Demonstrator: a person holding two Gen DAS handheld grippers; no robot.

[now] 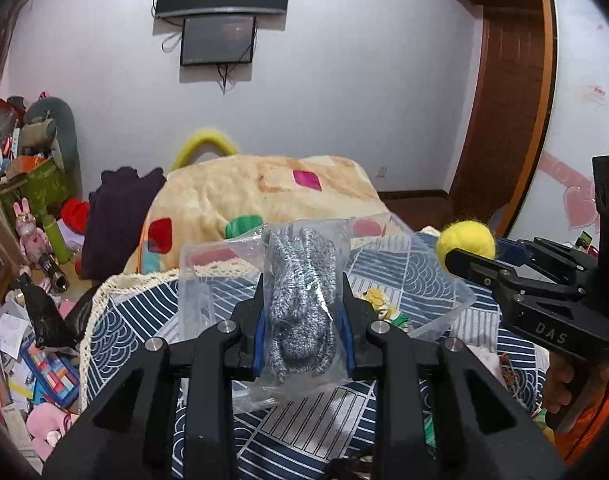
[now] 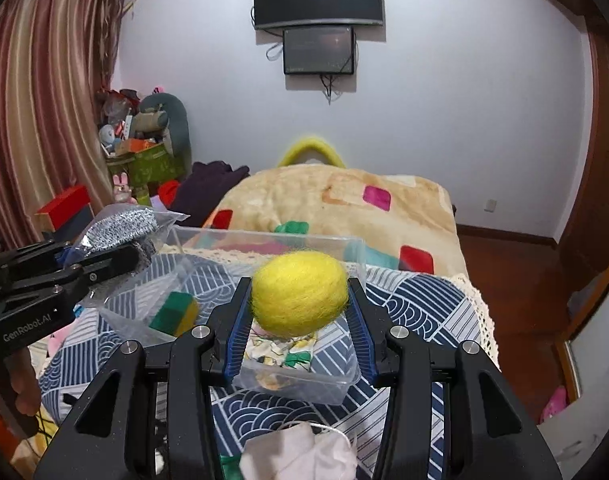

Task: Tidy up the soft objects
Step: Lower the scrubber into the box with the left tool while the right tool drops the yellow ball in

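Observation:
My left gripper is shut on a clear bag of grey knitted fabric and holds it above the near left side of a clear plastic bin. The left gripper also shows in the right wrist view with the bag. My right gripper is shut on a fuzzy yellow wool ball and holds it over the bin. The ball also shows in the left wrist view. Inside the bin lie a green and yellow sponge and a small patterned cloth.
The bin stands on a blue and white patterned cover on a bed, with a beige blanket behind it. A white crumpled cloth lies at the near edge. Toys and boxes clutter the floor at the left.

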